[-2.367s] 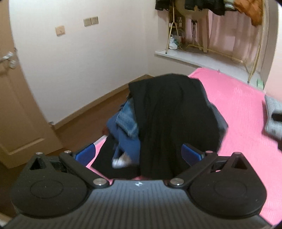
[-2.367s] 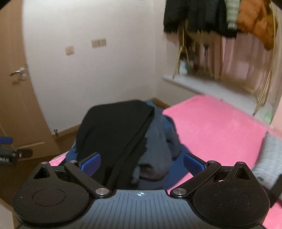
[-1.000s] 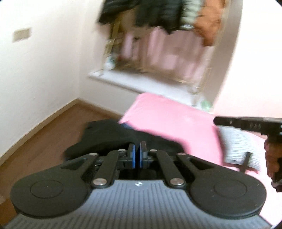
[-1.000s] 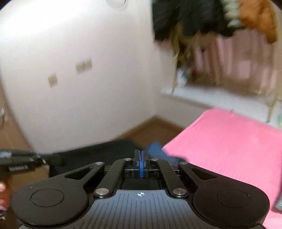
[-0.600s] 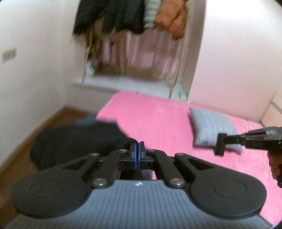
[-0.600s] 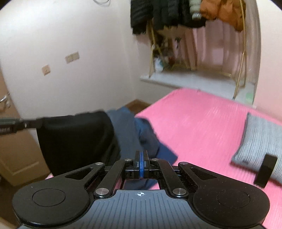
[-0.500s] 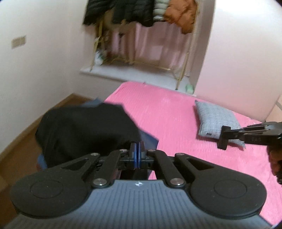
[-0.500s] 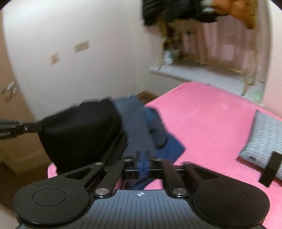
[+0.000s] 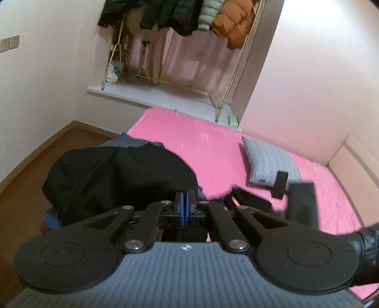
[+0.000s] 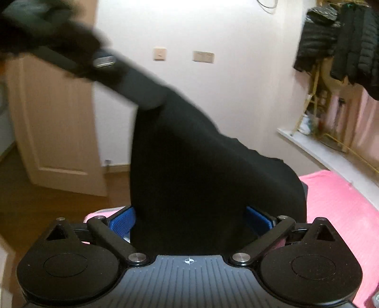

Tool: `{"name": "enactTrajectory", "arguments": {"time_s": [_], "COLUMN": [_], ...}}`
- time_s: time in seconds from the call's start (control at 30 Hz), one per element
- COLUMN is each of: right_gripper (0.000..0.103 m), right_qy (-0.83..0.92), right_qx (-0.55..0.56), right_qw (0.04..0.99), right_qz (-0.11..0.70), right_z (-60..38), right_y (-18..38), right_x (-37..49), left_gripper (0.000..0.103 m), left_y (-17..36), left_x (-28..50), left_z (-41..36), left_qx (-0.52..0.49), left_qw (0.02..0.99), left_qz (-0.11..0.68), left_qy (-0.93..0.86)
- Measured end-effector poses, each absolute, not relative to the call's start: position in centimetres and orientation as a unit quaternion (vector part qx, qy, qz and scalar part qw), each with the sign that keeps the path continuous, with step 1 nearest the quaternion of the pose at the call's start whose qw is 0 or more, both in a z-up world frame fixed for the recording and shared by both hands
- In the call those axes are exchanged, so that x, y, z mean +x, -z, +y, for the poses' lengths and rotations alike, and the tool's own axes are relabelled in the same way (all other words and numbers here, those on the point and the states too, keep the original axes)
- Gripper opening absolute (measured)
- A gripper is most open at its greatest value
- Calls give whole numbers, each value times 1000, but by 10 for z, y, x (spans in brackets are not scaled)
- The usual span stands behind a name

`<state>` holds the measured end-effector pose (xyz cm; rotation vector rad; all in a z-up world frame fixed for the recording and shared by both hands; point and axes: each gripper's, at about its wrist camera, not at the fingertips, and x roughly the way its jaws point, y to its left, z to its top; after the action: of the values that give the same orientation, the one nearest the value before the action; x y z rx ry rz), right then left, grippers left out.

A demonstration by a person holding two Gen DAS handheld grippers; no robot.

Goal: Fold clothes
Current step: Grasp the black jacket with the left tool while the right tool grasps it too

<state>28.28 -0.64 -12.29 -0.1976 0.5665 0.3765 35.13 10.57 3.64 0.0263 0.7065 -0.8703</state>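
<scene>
A black garment point(image 10: 201, 170) hangs stretched from my left gripper point(image 10: 142, 99), which shows at the upper left of the right wrist view and is shut on one edge of it. In the left wrist view the left gripper point(image 9: 184, 206) has its blue pads point(image 9: 179, 205) pressed together, and the black garment point(image 9: 118, 175) bulges just beyond them. My right gripper point(image 10: 189, 221) is low beside the bed, its jaws opening wide. The cloth passes between its blue pads point(image 10: 122, 224) without being pinched. The right gripper point(image 9: 290, 192) also appears blurred at the right of the left wrist view.
Blue-grey clothes point(image 9: 132, 143) lie under the black one on the pink bed point(image 9: 213, 147). A grey pillow point(image 9: 270, 161) rests further along it. Jackets hang on a gold rack point(image 9: 189, 19) above a window ledge point(image 9: 151, 97). A door point(image 10: 54, 118) and wooden floor point(image 9: 30, 170) are to the left.
The right gripper went from shut to wide open, dropped and swung left, so the black garment now sits between its jaws. The left gripper stayed shut and carried the cloth's edge sideways.
</scene>
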Motion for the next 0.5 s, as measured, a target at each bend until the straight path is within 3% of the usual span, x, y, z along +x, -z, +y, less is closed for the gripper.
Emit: {"name": "enactTrajectory", "arguments": {"time_s": [0.07, 0.1, 0.17, 0.33, 0.4, 0.5], "right_gripper": [28, 14, 7, 4, 3, 2], "right_qy": [-179, -172, -157, -119, -96, -67], "right_qx": [-86, -85, -83, -7, 15, 32], "right_qw": [934, 933, 930, 936, 942, 950], "right_qz": [297, 306, 322, 332, 321, 302], "right_z": [-3, -4, -5, -66, -84, -107], "right_y": [125, 124, 122, 88, 67, 31], "right_x": [301, 306, 314, 302, 293, 283], "left_gripper": [10, 22, 37, 54, 68, 68], "left_y": [-27, -24, -11, 41, 62, 88], "left_x": [356, 358, 363, 386, 395, 408], "left_z": [118, 129, 159, 191, 191, 172], "left_qx": [12, 7, -28, -18, -15, 1], "left_qw": [848, 851, 864, 882, 881, 873], "left_qz": [347, 351, 355, 384, 390, 398], "left_qy": [401, 391, 356, 272, 266, 280]}}
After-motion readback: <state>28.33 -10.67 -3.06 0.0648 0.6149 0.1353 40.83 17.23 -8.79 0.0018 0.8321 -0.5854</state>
